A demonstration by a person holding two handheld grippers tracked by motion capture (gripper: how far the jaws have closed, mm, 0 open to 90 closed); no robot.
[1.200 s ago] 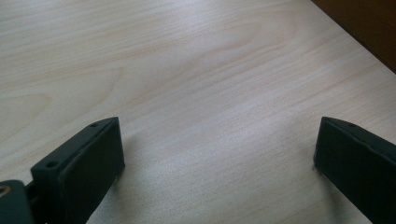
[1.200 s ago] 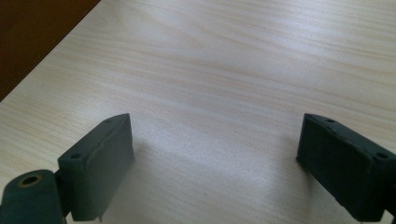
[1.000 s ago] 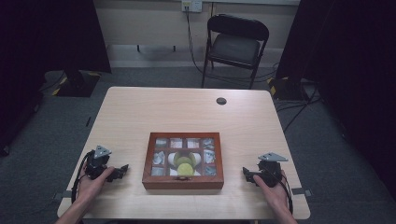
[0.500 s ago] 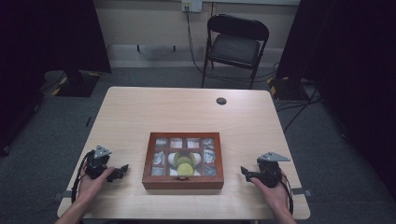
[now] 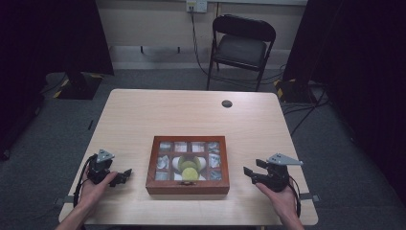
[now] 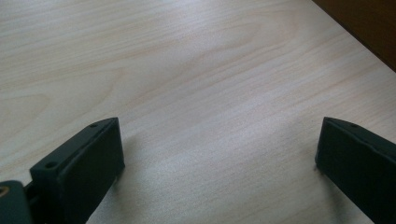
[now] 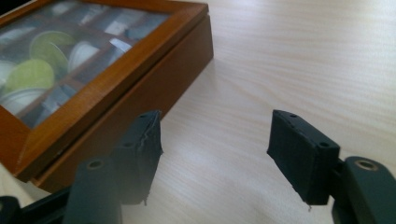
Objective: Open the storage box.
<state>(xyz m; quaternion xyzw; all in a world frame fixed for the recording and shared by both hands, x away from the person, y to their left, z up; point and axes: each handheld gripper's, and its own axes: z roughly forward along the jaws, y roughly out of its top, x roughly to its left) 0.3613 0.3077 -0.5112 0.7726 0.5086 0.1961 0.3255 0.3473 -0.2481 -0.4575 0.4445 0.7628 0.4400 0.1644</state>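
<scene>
Glass-lidded wooden box (image 5: 187, 164) sits closed mid-table, untouched. Left gripper (image 5: 125, 175) just left of box, jaws apart, empty. Right gripper (image 5: 247, 171) just right of box, jaws narrowing, nothing between. Opening remains undone.

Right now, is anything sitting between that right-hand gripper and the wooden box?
Nothing visible. Only bare table lies between the right gripper and the glass-lidded wooden box; its jaws stand apart, empty, just beside the box's side.

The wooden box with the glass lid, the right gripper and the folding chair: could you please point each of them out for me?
wooden box (image 5: 186, 186): high view, on the near wall of its frame.
right gripper (image 5: 249, 173): high view, midway between its fingertips.
folding chair (image 5: 242, 49): high view, on the seat.
</scene>
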